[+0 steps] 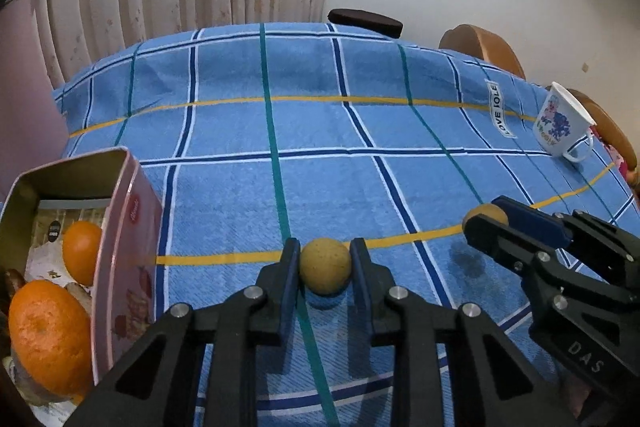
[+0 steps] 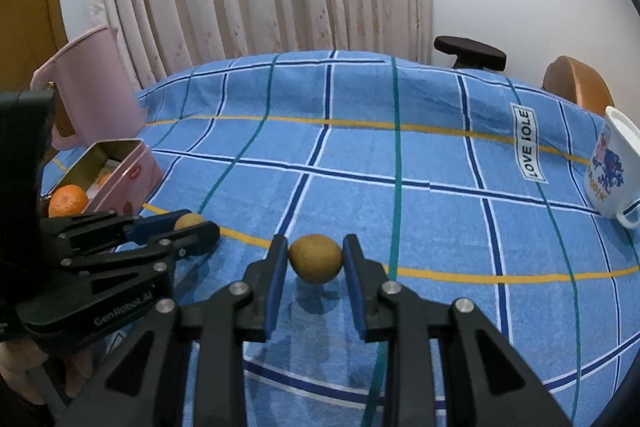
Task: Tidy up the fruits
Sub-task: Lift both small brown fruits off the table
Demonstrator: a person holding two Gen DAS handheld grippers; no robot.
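Both are loaded! The left hand-held gripper (image 1: 325, 267) pinches 1 small brown fruit (image 1: 325, 271) just off the surface (image 1: 320, 131), and the right hand-held gripper (image 2: 315, 258) clamps a second brown fruit (image 2: 316, 258) likewise. The tin (image 1: 120, 227), already holding 2 oranges (image 1: 50, 327), sits left of both, nearer the left one.

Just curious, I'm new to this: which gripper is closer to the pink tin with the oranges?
Left. The left gripper, shut on a small brown fruit, is right beside the pink tin. The right gripper, shut on another brown fruit, is farther off.
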